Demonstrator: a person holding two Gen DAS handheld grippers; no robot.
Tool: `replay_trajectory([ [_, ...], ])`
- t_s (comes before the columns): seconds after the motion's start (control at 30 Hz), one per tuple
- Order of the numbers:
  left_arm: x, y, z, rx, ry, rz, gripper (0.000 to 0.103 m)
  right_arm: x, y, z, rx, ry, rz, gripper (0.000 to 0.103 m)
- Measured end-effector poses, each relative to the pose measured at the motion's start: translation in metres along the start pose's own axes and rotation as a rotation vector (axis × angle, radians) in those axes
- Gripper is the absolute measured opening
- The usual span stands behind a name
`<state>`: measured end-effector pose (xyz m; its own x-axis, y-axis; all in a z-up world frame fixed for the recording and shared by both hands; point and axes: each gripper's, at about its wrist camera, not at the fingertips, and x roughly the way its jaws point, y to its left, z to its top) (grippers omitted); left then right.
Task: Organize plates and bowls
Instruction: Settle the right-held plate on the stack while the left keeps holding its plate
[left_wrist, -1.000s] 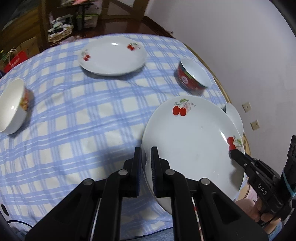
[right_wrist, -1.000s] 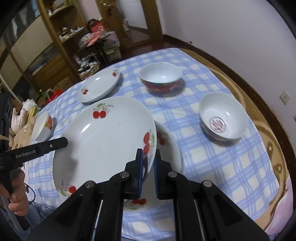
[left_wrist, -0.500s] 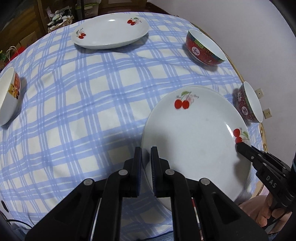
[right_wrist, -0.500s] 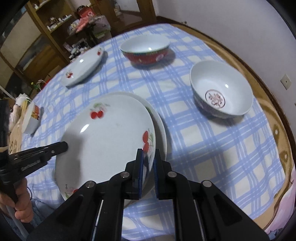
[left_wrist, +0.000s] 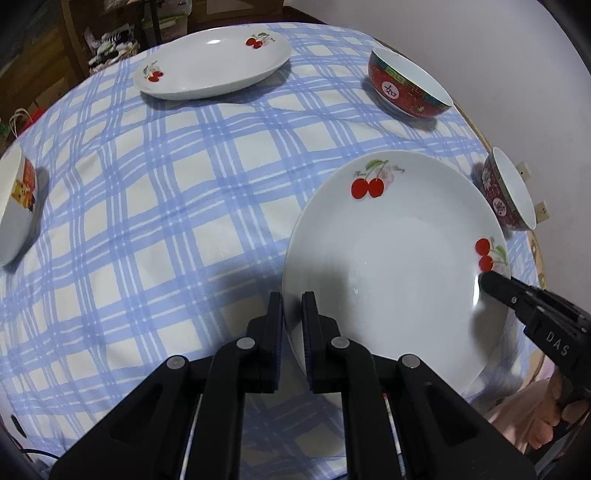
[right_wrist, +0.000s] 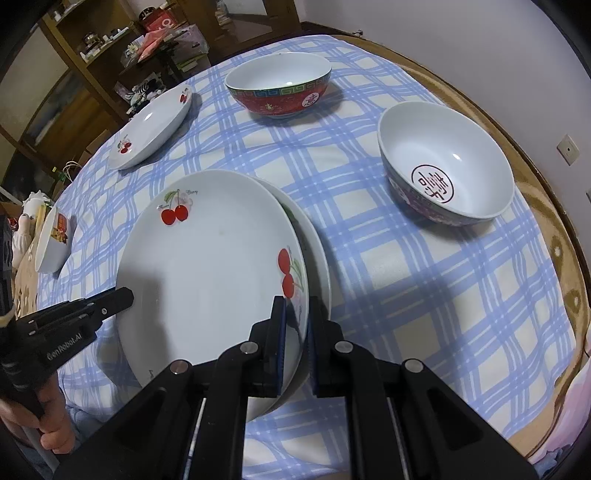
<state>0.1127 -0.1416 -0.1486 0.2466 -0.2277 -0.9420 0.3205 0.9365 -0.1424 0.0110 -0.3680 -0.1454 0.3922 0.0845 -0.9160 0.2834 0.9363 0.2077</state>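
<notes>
Jaws of both grippers nearly closed, each pinching the rim of the same cherry plate (right_wrist: 207, 258): left gripper (left_wrist: 291, 306) on its left rim, right gripper (right_wrist: 295, 310) on its right rim. Plate sits over a second plate (right_wrist: 317, 258), mostly hidden, only a rim sliver showing; contact between them unclear. Red bowl (right_wrist: 279, 90), white-inside bowl (right_wrist: 447, 162) and far plate (right_wrist: 151, 129) well apart on checked tablecloth (right_wrist: 406, 277). Small bowl (left_wrist: 16, 210) cut off at frame edge.

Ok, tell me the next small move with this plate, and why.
Probably open both grippers. The left gripper and right gripper pinch opposite rims of the cherry plate, which looks already nested on the plate underneath; whether it is fully seated is unclear.
</notes>
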Motion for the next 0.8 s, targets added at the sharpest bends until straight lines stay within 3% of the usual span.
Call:
replay_trajectory([
  [0.53,0.001,0.000,-0.006,0.008,0.000,-0.015,0.012,-0.006,0.003,-0.001,0.015,-0.053,-0.042,0.011],
  [0.63,0.002,0.000,-0.008,0.002,0.011,-0.026,0.012,-0.010,0.009,-0.003,-0.015,-0.075,-0.084,0.011],
  [0.8,0.000,-0.001,-0.010,0.007,0.005,-0.020,0.012,-0.010,0.004,-0.002,0.011,-0.073,-0.067,0.011],
])
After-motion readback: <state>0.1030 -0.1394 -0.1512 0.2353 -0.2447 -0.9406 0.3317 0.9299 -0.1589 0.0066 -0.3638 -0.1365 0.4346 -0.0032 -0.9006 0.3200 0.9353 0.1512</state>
